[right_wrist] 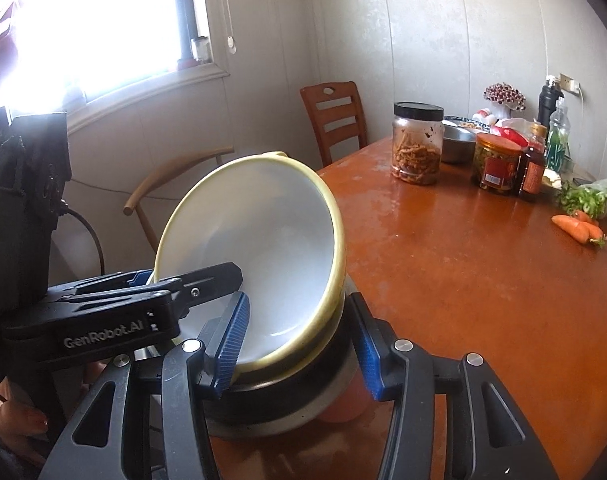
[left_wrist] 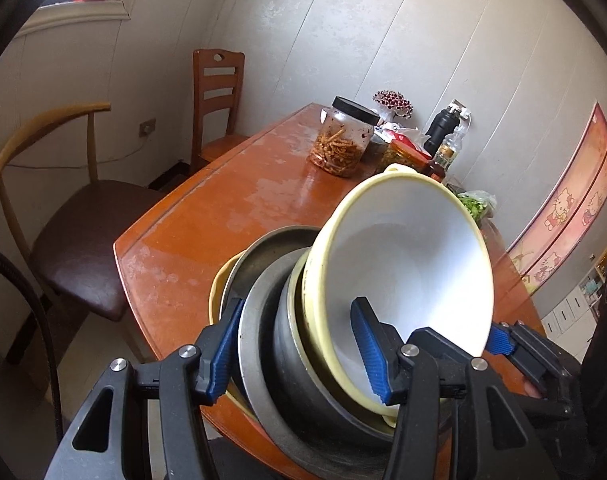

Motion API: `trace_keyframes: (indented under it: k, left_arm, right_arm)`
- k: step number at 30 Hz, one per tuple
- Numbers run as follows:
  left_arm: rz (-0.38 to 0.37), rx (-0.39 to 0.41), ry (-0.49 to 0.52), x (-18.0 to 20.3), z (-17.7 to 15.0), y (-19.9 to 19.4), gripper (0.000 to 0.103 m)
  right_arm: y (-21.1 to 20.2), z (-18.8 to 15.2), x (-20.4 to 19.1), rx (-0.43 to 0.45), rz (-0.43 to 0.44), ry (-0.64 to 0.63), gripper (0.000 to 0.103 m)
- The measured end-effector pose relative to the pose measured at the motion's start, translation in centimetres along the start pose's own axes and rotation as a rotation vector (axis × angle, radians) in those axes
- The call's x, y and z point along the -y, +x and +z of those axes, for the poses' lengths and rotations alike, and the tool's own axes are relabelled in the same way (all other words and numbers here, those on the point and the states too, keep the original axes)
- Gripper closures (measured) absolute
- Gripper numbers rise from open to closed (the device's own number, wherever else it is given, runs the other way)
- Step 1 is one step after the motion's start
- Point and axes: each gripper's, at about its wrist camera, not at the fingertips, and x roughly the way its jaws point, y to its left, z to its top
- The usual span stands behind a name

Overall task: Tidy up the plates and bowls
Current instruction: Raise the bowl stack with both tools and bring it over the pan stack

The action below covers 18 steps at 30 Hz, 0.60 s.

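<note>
A white bowl with a pale yellow rim [left_wrist: 403, 248] [right_wrist: 263, 240] sits tilted on top of a nested stack at the table's near edge. Under it are a dark metal bowl [left_wrist: 299, 364] [right_wrist: 331, 384], a metal plate [left_wrist: 263, 248] and a yellow plate [left_wrist: 214, 292]. My left gripper [left_wrist: 295, 354] is shut on the stack's left side, one pad inside the white bowl and one outside the metal rims. My right gripper [right_wrist: 299, 348] is shut on the opposite side, with its left pad inside the bowl and its right pad against the metal bowl. Each gripper also shows in the other's view: the left gripper [right_wrist: 143, 280] and the right gripper [left_wrist: 503, 340].
The orange wooden table [left_wrist: 223, 200] [right_wrist: 463, 260] carries a black-lidded jar [left_wrist: 341, 138] [right_wrist: 417, 144], bottles and a red-labelled jar [right_wrist: 497, 164], greens and carrots [right_wrist: 579, 228] at its far end. A wooden chair [left_wrist: 219, 100] and a padded chair [left_wrist: 71, 232] stand to the left. A person's hand [right_wrist: 19, 420] holds the left gripper.
</note>
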Motion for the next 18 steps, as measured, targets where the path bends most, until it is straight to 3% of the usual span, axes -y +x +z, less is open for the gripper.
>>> trace_keyframes:
  k: [18]
  left_arm:
    - [-0.051,0.010,-0.042,-1.3,-0.2,0.4,0.048]
  right_arm:
    - [-0.8,-0.3,-0.2,0.021,-0.004,0.000,0.045]
